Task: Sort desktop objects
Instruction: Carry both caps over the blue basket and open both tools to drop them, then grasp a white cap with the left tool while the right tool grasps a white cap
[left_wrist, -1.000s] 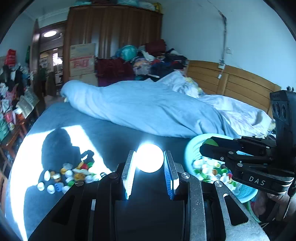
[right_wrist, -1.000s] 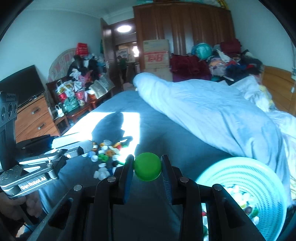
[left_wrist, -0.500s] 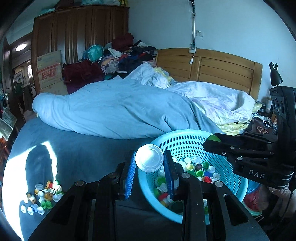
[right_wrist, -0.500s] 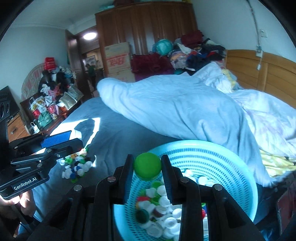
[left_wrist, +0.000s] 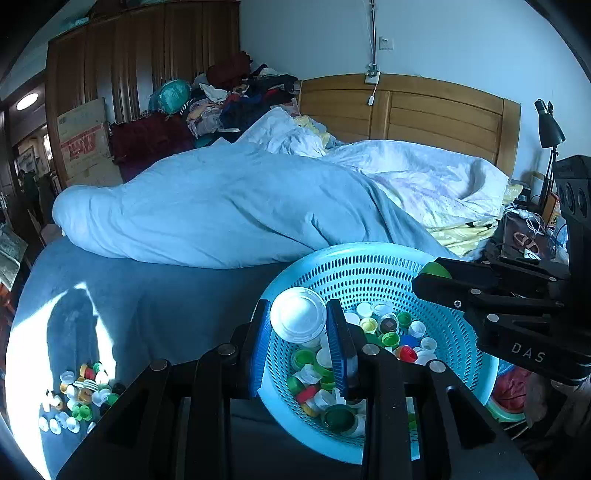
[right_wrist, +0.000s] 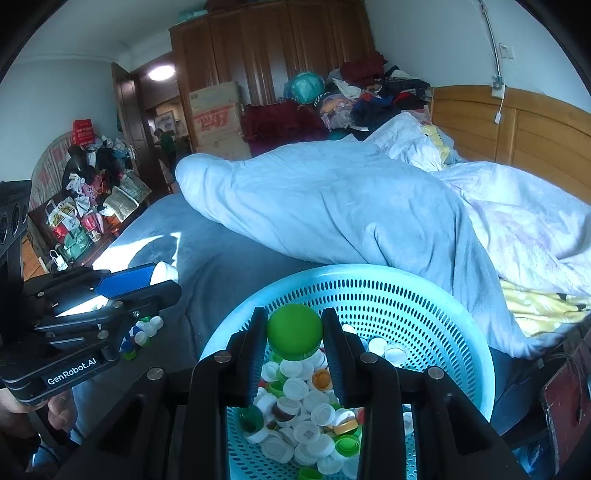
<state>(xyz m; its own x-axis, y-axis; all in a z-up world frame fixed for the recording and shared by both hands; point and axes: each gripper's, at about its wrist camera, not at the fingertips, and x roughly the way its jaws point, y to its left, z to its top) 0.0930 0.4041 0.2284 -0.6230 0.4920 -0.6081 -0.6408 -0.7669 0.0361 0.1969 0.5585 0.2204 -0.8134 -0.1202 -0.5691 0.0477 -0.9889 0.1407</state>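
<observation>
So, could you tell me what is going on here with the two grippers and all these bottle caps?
A person is sorting caps off the bed into a light blue basket. The left gripper is shut on a white cap and the right gripper on a green cap; both are held over the basket, not yet released. The basket already holds many caps, and a small pile of loose caps is left on the bedsheet.
</observation>
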